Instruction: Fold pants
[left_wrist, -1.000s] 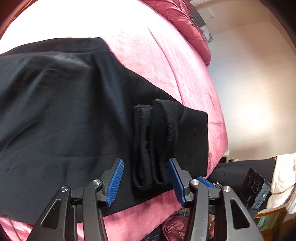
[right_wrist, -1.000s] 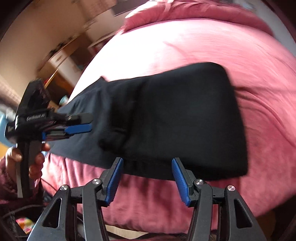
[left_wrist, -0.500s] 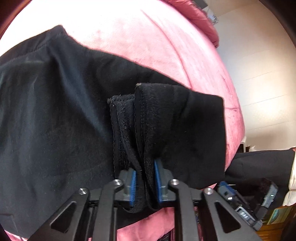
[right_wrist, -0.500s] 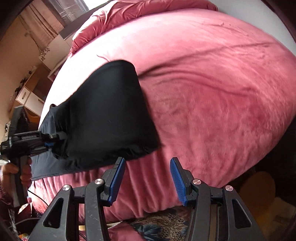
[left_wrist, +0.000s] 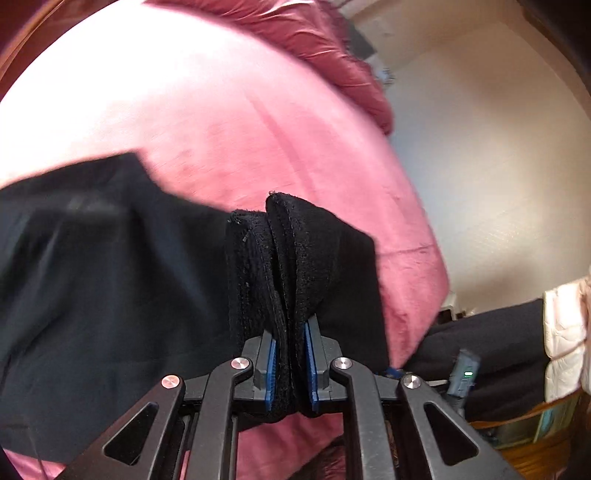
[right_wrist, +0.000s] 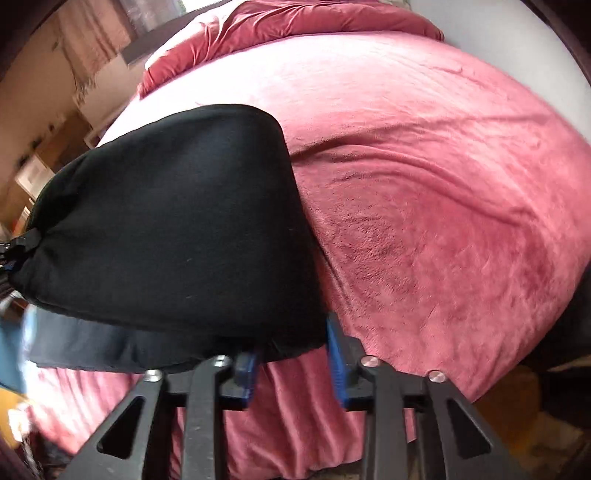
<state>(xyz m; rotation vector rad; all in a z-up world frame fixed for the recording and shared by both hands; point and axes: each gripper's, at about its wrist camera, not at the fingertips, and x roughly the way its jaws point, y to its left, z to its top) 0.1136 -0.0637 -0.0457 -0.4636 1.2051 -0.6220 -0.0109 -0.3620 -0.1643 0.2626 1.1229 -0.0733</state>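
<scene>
Black pants (left_wrist: 92, 280) lie partly folded on a pink bed. My left gripper (left_wrist: 290, 363) is shut on the stacked hems of the pants (left_wrist: 280, 266) and holds them lifted near the bed's edge. In the right wrist view the folded pants (right_wrist: 173, 229) bulge up at the left. My right gripper (right_wrist: 291, 363) is partly closed around the lower right corner of the fold; the cloth hides its fingertips, so its grip is unclear. The left gripper shows at that view's far left edge (right_wrist: 11, 254).
The pink blanket (right_wrist: 424, 192) covers the bed, with a bunched red duvet (left_wrist: 332, 48) at its far end. A dark garment and white clothes (left_wrist: 565, 332) lie on furniture at the right. Wooden furniture (right_wrist: 40, 158) stands at the left.
My left gripper has lifted the clamped hems up off the bed. My right gripper has moved left onto the fold's corner, and its jaws have narrowed.
</scene>
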